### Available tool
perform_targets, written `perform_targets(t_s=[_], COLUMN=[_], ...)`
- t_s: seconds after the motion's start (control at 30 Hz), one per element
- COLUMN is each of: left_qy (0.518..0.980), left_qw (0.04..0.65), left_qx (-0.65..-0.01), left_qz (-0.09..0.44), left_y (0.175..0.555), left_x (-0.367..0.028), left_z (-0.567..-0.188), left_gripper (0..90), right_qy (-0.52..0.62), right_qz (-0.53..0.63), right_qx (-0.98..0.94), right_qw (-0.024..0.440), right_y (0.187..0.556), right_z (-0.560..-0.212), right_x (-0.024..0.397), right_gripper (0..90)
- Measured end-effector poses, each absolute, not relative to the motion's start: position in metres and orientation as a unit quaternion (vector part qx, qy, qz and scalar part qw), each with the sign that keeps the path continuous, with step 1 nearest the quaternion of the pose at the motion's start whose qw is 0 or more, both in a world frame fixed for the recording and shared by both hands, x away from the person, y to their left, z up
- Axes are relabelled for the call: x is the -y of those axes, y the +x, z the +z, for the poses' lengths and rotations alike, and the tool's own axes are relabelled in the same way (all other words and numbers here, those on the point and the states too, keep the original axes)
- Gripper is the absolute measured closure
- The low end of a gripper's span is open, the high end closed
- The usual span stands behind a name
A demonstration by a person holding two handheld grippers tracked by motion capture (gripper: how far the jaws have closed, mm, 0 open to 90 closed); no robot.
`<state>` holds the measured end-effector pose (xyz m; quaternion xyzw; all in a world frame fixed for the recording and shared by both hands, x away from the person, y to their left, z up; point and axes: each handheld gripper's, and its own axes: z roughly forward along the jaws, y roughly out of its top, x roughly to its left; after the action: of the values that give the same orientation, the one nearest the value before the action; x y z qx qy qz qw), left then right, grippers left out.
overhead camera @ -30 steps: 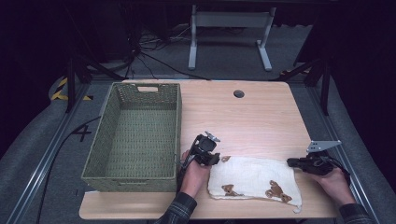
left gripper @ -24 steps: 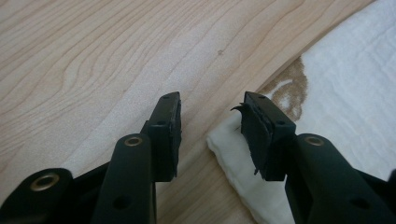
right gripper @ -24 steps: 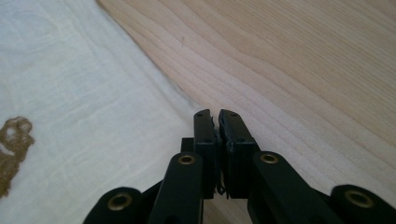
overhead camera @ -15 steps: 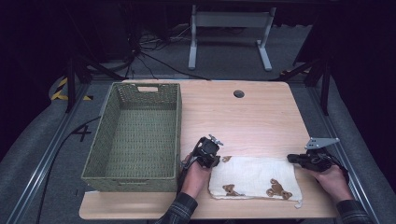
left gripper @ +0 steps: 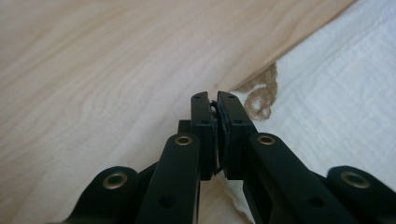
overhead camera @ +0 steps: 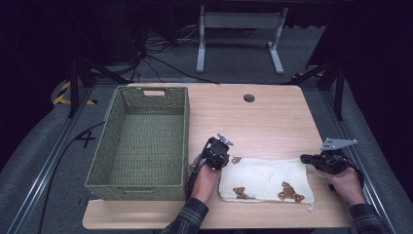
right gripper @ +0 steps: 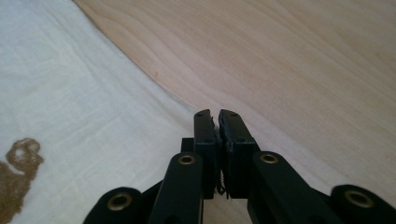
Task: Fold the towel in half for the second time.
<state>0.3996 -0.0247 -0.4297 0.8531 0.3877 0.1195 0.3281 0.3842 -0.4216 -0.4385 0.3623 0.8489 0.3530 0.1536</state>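
Fingers of the left gripper (overhead camera: 220, 157) have just been closing and now pinch the far left corner of the white bear-print cloth (overhead camera: 265, 179), just right of the green wicker basket (overhead camera: 141, 141). Spread flat on the wooden table (overhead camera: 272, 122) near its front edge, that cloth reaches across to the right gripper (overhead camera: 308, 159), whose jaws clamp its far right corner.
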Motion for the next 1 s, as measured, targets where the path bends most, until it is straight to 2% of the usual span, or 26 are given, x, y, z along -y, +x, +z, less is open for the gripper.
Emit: perform_targets(t_s=[0.27,0.47,1.0], left_qy=[0.834,0.83,0.86], left_qw=[0.361,0.377,0.327], left_qx=[-0.394,-0.388,-0.359], left_qz=[0.139,0.134,0.154], left_y=[0.406,0.389,0.343], left_x=[0.022,0.014,0.02], left_z=[-0.421,-0.418,-0.416], left_gripper=[86.1,86.0,86.0], right_qy=[0.368,0.354,0.337], right_qz=[0.384,0.388,0.39], right_qx=[-0.827,-0.831,-0.843], right_qw=[0.182,0.183,0.155], right_y=[0.398,0.381,0.331], right_z=[-0.423,-0.419,-0.418], right_x=[0.428,0.425,0.427], right_gripper=[86.4,86.3,86.3])
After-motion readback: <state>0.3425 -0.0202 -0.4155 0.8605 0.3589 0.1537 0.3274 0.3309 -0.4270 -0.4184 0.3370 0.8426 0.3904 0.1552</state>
